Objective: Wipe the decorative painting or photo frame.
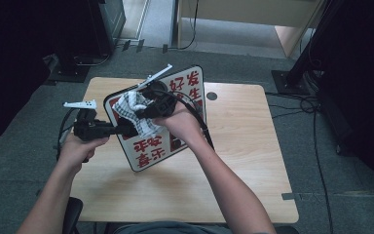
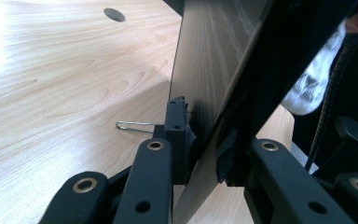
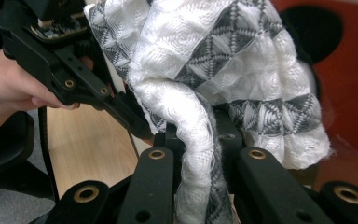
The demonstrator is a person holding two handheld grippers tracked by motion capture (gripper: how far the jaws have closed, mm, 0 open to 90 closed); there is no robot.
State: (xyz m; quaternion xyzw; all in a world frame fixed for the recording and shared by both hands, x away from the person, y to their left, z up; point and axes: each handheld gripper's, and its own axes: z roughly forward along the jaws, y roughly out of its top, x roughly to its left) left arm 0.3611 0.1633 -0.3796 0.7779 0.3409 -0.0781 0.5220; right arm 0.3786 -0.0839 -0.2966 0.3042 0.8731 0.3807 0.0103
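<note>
The left tongs (image 1: pixel 121 128) come in from nine o'clock of the high view and are clenched on the sign (image 1: pixel 185 87) at its left edge. In the left gripper view the board (image 2: pixel 214 70) stands on edge between the two black pads, pinched from both faces, its bare wood-grain back turned to the camera. The sign is tilted up off the bench (image 1: pixel 243 146), its lower corner near the bench at about six o'clock of the board and its top edge toward twelve o'clock. Its front is white with a black rim and red characters.

The right tongs (image 1: pixel 143 113) are clamped on a cloth (image 1: pixel 136 109), white with grey check bands. In the right gripper view the cloth (image 3: pixel 223 84) is gathered into a neck between the pads and bulges out above them. In the high view the bunched cloth lies against the sign's front, toward ten o'clock of its face, just beside the left tongs. The right hand (image 1: pixel 182 122) sits over the middle of the sign.

A bent wire clip (image 2: pixel 133 125) lies on the bench behind the board in the left gripper view, at nine o'clock of the left pad. A round cable hole (image 1: pixel 211 96) is in the bench at three o'clock of the sign's top.
</note>
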